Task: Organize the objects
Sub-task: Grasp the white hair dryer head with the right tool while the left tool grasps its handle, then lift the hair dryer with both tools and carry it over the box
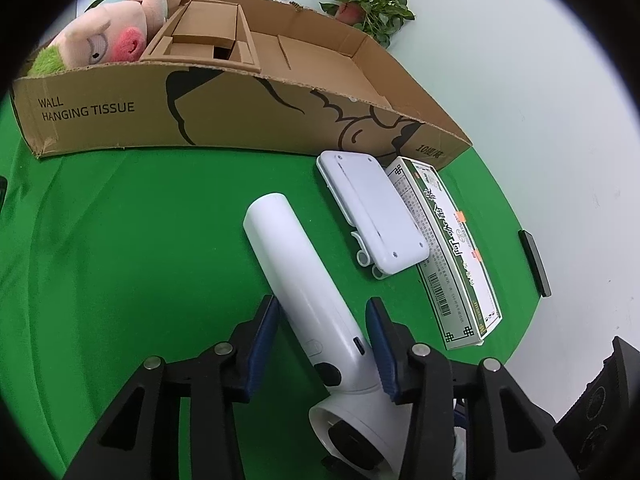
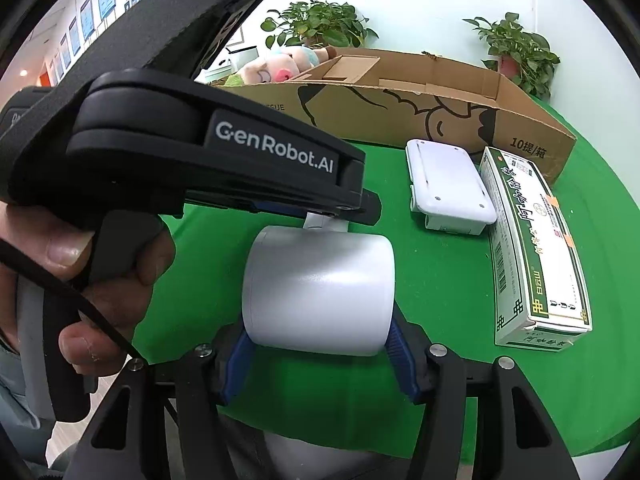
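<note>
A white handheld device with a long handle and a round barrel head lies on the green cloth. My left gripper straddles the lower handle, and both blue pads rest against its sides. My right gripper has its blue pads pressed on the two sides of the barrel head. In the right wrist view the left gripper reaches in from the left, held by a person's hand, and its tip covers the handle. An open cardboard box stands behind.
A flat white case and a green-and-white carton lie side by side right of the device, close to the box's front wall. In the box lie a plush toy and a smaller carton. A black slab sits at the table's right edge.
</note>
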Tool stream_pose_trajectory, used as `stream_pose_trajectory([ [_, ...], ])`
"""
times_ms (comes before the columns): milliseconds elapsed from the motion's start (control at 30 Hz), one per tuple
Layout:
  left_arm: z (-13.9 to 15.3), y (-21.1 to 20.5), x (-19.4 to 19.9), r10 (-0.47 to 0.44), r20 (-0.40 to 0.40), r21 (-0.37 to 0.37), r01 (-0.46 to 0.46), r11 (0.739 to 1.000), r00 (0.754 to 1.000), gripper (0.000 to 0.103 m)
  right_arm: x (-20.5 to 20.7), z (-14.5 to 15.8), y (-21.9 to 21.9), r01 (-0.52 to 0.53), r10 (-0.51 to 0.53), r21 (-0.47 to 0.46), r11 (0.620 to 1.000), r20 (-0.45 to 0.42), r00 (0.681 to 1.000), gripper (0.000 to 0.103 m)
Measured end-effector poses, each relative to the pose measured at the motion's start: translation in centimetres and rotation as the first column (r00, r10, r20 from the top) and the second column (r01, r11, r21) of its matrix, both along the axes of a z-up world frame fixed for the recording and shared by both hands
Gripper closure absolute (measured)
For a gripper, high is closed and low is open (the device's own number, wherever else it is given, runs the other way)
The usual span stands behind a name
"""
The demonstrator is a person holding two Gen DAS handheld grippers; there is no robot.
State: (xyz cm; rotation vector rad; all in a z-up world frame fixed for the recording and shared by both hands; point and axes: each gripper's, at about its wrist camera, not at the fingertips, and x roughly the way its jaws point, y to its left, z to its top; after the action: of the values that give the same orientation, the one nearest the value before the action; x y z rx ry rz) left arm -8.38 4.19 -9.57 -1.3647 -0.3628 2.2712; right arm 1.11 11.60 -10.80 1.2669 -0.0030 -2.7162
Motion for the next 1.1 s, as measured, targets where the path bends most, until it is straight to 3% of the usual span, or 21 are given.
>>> stream_pose_trajectory([
  [367,3.3,0.7,0.4,-0.026,-0.097,-0.012,0.025,1.000,0.995,0.067,0.2,0.8,0.0,0.013,-0.013,-0.001,1.000,-0.018,1.000,0.047],
  [1100,7.4,0.7,0.3,-0.047,-0.208,-0.026,0.042,0.999,0.977,0.067,-0.3,4.6,-0.1,0.024,-0.026,-0.022,0.999,-0.081,0.996,0.047],
])
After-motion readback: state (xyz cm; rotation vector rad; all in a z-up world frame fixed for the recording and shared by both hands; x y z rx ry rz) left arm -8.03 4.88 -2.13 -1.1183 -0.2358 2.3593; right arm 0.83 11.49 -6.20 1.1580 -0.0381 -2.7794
